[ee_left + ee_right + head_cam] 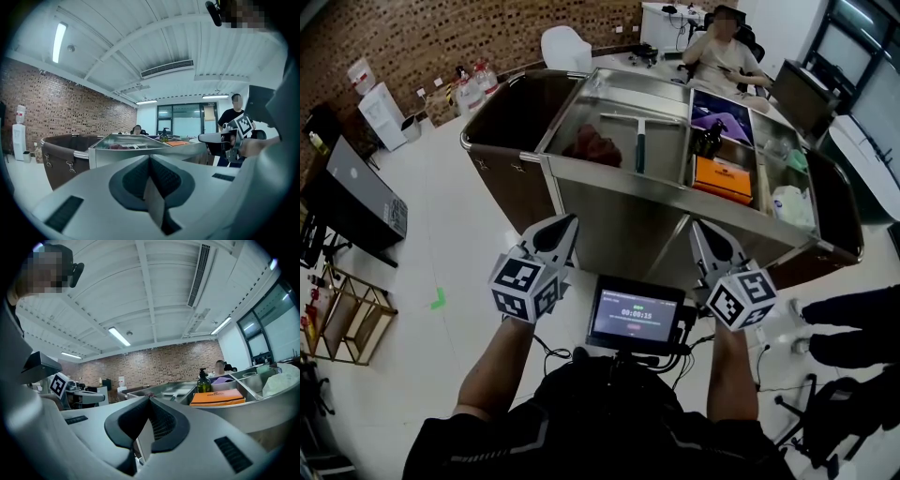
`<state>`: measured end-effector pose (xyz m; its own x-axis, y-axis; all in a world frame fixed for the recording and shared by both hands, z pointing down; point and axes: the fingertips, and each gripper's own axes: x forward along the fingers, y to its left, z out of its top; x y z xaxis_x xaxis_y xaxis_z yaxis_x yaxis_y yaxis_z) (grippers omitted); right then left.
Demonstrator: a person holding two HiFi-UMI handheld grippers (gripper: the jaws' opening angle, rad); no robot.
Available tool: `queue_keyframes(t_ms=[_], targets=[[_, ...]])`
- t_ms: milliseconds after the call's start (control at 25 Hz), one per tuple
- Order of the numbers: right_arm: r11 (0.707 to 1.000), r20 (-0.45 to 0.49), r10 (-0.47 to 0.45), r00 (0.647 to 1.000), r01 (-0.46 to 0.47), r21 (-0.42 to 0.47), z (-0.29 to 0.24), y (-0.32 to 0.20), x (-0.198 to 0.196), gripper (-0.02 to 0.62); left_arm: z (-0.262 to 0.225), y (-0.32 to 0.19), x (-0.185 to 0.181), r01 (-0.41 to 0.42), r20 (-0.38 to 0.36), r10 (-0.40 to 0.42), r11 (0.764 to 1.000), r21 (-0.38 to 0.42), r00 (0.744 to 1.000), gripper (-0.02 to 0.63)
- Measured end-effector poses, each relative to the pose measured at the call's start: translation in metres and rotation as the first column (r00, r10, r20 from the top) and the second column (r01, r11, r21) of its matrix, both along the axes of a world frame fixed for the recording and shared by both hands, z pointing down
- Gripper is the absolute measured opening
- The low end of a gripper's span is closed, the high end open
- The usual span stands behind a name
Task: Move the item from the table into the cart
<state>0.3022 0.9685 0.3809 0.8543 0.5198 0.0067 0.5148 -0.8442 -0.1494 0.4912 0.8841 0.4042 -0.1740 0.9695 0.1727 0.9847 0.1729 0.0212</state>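
- I cannot tell which thing is the item to move. Everything I can make out lies inside the steel cart, and neither gripper carries any of it.
- Only the head view looks down into the compartments. The wide left one holds a reddish crumpled thing beside a squeegee-like tool.
- In the middle section an orange box sits nearest me. A dark pump bottle stands just behind it, with a purple thing further back.
- A white pack lies in the right-hand section. A brown bag hangs on the cart's left end.
- The right gripper view sees the cart edge-on. It shows the orange box and the bottle above the rim, but the reddish thing barely shows.
- The left gripper view shows little more than the cart's rim and the brown bag. It alone shows a standing person in a dark top beyond my other gripper.
- The left gripper hangs short of the cart's near wall. Its jaws are pressed together with nothing between them.
- The right gripper is level with it on the other side. Its jaws are also fully closed and empty, and it touches nothing.
- A small screen sits between my forearms, and a seated person is beyond the cart's far side.
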Motion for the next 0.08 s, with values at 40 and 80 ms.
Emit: queue_keyframes(t_ms=[40,80], targets=[[1.000,0.001,0.000,1.000,0.000,0.002,0.0009,-0.0001,0.0000,0.002,0.0005,-0.0002,-0.0003,-0.001,0.000,0.001,1.000,0.001,1.000,0.002],[1.000,0.003,0.001,1.000,-0.001,0.004,0.0018,-0.0002,0.0000,0.002,0.0011,-0.0004,-0.0006,-0.002,0.000,0.002,1.000,0.001,1.000,0.002]])
